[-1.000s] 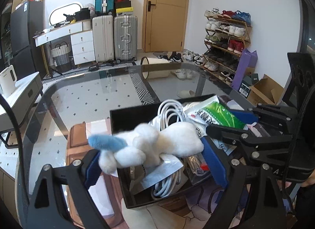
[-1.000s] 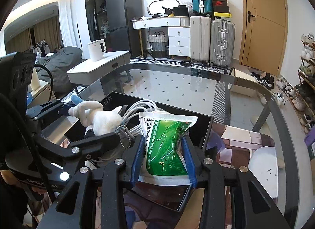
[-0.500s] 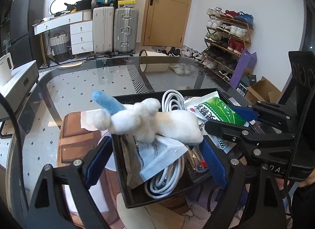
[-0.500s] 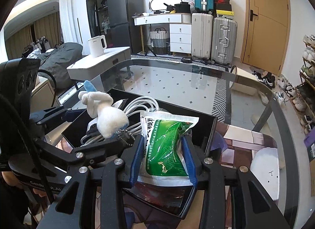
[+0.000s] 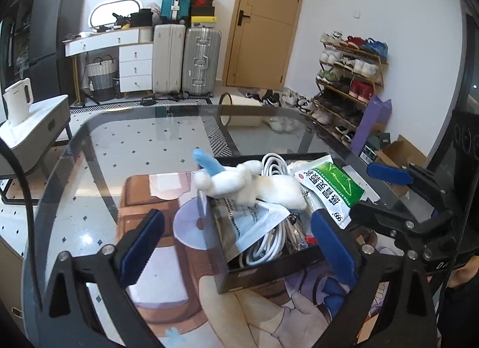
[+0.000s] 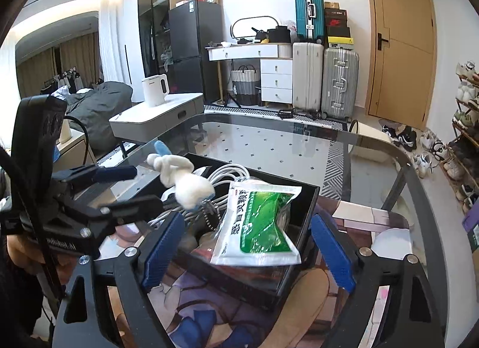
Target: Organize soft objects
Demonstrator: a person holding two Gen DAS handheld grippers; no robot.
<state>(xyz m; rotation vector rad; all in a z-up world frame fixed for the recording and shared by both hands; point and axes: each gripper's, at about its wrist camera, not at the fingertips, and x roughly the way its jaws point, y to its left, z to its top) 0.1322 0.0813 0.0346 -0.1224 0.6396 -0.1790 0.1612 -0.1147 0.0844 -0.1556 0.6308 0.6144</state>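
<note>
A white plush toy with a blue ear [image 5: 248, 186] lies on top of the things in the black box [image 5: 269, 273]. My left gripper [image 5: 236, 246] stands just short of it, jaws opening, and its blue pads [image 5: 140, 246] touch nothing. A green-and-white soft pouch [image 6: 257, 222] rests across the box's [image 6: 308, 213] near right corner. My right gripper [image 6: 248, 247] straddles the pouch with its jaws opening and its pads [image 6: 332, 249] clear of it. The plush [image 6: 185, 183] and the left gripper [image 6: 149, 185] show at the left of the right wrist view.
White coiled cables [image 5: 269, 246] and a clear plastic packet [image 5: 254, 222] fill the box. It sits on a glass table [image 5: 149, 144] over a printed mat [image 5: 239, 318]. Suitcases, a white desk and a shoe rack stand beyond the table.
The right jaws, shut on the pouch before, have spread and let it drop onto the box. The left jaws widened and released the plush, which now lies on the box. Both grippers drew back.
</note>
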